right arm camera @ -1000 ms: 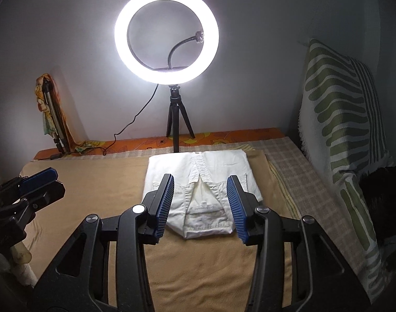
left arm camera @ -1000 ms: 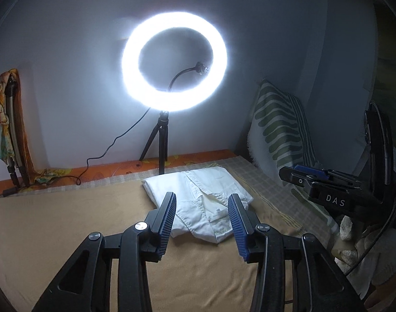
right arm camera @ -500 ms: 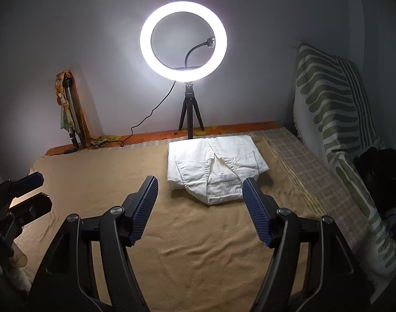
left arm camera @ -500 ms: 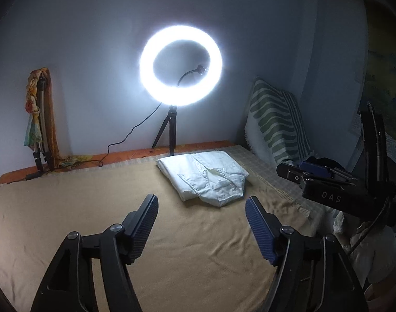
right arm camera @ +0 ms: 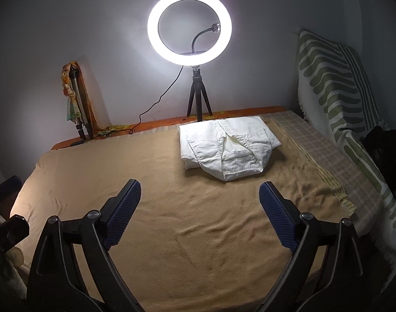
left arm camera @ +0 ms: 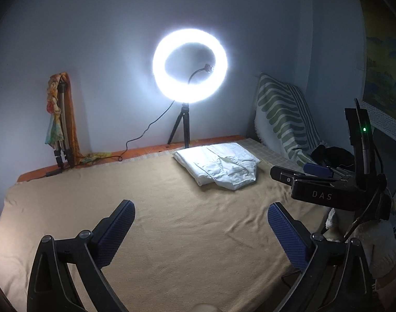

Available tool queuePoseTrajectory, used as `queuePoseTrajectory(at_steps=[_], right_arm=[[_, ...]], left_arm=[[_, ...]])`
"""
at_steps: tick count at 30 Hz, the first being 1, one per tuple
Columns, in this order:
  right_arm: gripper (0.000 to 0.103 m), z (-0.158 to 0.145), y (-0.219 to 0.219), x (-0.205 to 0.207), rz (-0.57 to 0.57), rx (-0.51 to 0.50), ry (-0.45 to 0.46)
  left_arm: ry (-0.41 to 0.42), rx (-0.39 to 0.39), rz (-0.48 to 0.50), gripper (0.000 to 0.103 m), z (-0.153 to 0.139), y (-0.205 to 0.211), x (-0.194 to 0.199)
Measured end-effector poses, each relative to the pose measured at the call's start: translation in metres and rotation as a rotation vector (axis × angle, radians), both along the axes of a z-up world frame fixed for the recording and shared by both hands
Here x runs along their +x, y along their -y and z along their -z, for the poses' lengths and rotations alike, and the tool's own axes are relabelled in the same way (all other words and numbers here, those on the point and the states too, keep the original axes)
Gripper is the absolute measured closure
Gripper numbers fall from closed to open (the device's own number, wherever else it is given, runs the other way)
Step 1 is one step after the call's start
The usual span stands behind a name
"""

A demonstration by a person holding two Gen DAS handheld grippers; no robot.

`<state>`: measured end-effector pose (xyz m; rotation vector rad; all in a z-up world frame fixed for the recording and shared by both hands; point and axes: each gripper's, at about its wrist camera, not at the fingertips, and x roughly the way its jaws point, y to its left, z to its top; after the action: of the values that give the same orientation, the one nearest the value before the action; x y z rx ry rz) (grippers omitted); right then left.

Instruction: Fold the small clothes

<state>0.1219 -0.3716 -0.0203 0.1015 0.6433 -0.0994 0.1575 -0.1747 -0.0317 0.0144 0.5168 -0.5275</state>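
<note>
Tan blanket [right arm camera: 198, 234] covering the bed, lit from the far edge. Far left corner: folded tripod [right arm camera: 79, 109] draped in an orange-yellow cloth, leaning on the wall. Left gripper [left arm camera: 200, 230]: jaws released and wide apart, nothing between the blue pads, hovering over the blanket's near half. Far edge, middle: lit ring light [right arm camera: 189, 27] on a small black tripod, cable trailing left along the orange strip. Folded white garment [right arm camera: 227, 147]: lying flat on the blanket just in front of the light's tripod, near the far right corner, well apart from both grippers. Right gripper [right arm camera: 200, 214]: jaws released and wide, holding nothing, over the near half of the blanket. Right edge: green-and-white striped cushion [right arm camera: 335, 83] upright against the wall, beside a checked sheet [right arm camera: 325, 150].
</note>
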Motion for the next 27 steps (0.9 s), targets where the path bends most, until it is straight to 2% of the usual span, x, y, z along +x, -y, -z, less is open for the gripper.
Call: queuePoseTrajectory(at_steps=[4,10,12,20,27], right_arm=[[0.008,0.009,-0.006,0.0,-0.001,-0.016,-0.013],[0.008,0.012,-0.004,0.001,0.003,-0.011,-0.02],[0.0,0.012,-0.002,0.001,0.01,0.002,-0.017],[0.0,0.017,-0.004,0.003,0.014,0.025,-0.022],[0.0,0.018,-0.003,0.005,0.022,0.044,-0.032]], left_arm=[[0.0,0.055,0.01,0.0,0.008,0.002,0.001],[-0.011,0.058,0.001,0.0,0.017,0.001,0.0],[-0.018,0.073,0.001,0.0,0.019,0.003,0.001],[-0.042,0.096,-0.019,0.0,0.023,0.002,0.002],[-0.046,0.084,-0.028,0.0,0.021,-0.003,0.003]])
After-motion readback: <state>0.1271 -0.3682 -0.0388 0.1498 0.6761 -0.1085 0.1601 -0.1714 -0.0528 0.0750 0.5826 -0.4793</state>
